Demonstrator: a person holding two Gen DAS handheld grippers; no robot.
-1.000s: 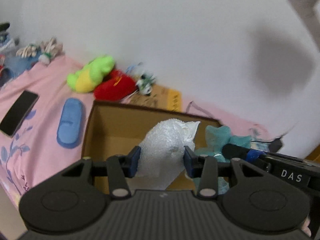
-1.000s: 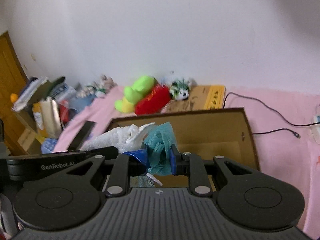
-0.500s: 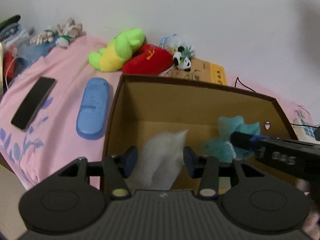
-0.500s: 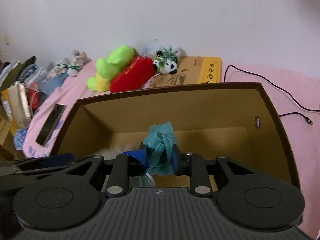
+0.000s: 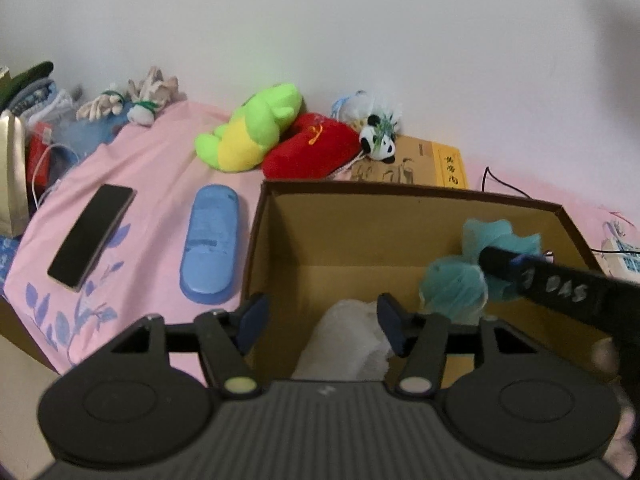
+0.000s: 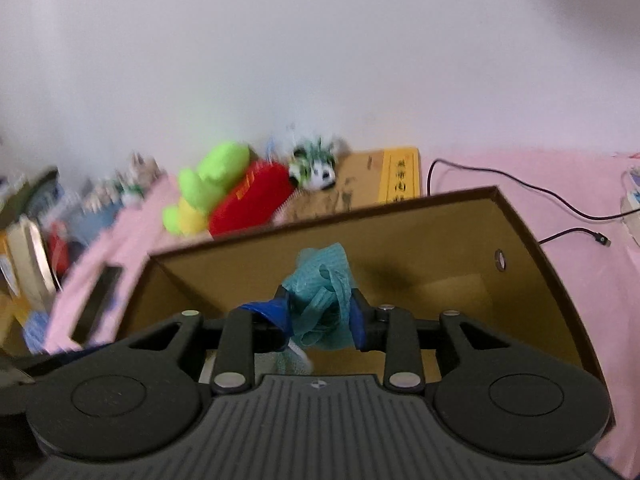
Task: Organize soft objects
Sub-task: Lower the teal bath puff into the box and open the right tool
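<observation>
Two grippers hang over the cardboard box point(image 5: 352, 240). Left gripper point(image 5: 320, 320), jaws opening, has released the white cloth point(image 5: 344, 344) just below. Farther right, right gripper point(image 6: 320, 316), jaws also opening, still brackets the upright teal mesh puff point(image 6: 320, 300).

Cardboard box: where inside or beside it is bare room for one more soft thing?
Inside the cardboard box, the floor is bare from its left wall to the white cloth. Outside, the pink cover is bare between the phone and the blue case. Crowded: the box's right side, with the teal mesh puff, and the plush toys along the wall.
</observation>
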